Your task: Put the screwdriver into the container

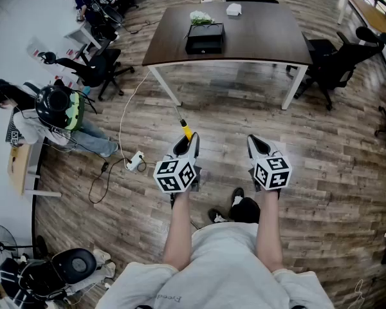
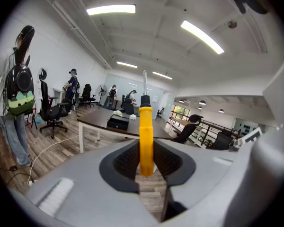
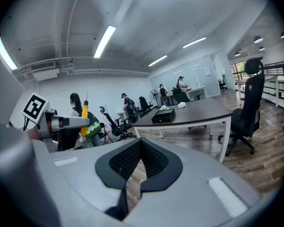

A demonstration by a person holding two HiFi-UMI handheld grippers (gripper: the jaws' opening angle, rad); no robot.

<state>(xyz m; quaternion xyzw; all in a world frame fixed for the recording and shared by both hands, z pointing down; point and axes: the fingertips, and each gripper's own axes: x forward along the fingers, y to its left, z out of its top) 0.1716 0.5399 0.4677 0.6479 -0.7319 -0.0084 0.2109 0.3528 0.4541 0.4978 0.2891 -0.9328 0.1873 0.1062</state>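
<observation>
1. In the head view, the left gripper (image 1: 186,145) is seen clamped on the yellow handle of a screwdriver (image 1: 186,131). The tool's long axis runs forward and slightly left, away from the person, with the metal shaft leading and the tip over the floor.
2. The right gripper (image 1: 258,145) is held level beside the left one, well apart from it, with its jaws together and nothing in them.
3. A wood-plank floor (image 1: 244,127) is seen below both grippers. Farther ahead stands one dark-topped table (image 1: 257,34) on white legs, and one black container (image 1: 205,38) rests on it, far from the screwdriver. Several black office chairs are placed around the room, and a white power strip (image 1: 134,162) lies on the floor at the left.
4. In the left gripper view, the left gripper (image 2: 146,150) is shown closed on the screwdriver (image 2: 146,131). The handle stands upright between the pads, and the thin shaft points up and away toward the ceiling. The table (image 2: 97,119) and the container (image 2: 118,122) are seen beyond.
5. In the right gripper view, the right gripper (image 3: 139,145) is shown with its pads meeting at the tips and empty. The left gripper (image 3: 61,122) is seen at the left, with the screwdriver (image 3: 84,113) held upright in it. The table (image 3: 199,113) carries the container (image 3: 163,116).
</observation>
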